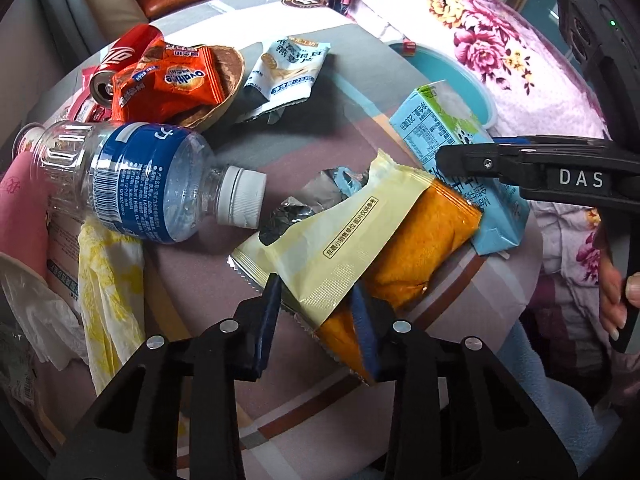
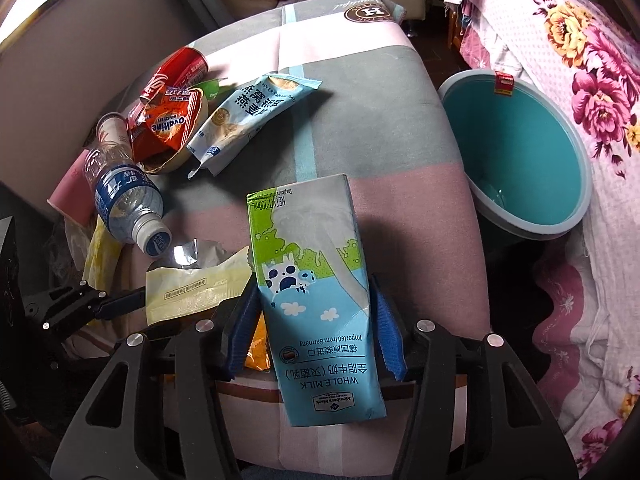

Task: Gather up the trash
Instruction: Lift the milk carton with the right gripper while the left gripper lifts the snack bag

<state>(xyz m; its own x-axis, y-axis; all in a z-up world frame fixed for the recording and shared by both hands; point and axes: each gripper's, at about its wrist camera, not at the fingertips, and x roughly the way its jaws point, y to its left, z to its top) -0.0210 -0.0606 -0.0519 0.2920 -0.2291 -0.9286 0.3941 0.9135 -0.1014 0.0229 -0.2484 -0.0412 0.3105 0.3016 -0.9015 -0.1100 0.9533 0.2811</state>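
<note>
A: Wrapper [image 1: 360,232], yellow-orange, thin & crinkly, light, slippery; lies just left of milk carton [image 2: 316,292]. Left gripper [image 1: 320,312] jaws pinching its near end.

B: Carton's stiff-ish, crushable, prob. near empty. Right gripper [image 2: 316,332] jaws clamp its sides. Bin [image 2: 516,152] right of carton.

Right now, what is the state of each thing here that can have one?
Left gripper: closed on the yellow snack wrapper, which is torn open.
Right gripper: gripping the milk carton.
Water bottle: capped, lying down, nearly empty.
Cola can: opened, lying on its side.
Teal bin: tilted, nothing visible inside.
Ovaltine packet: crumpled.
</note>
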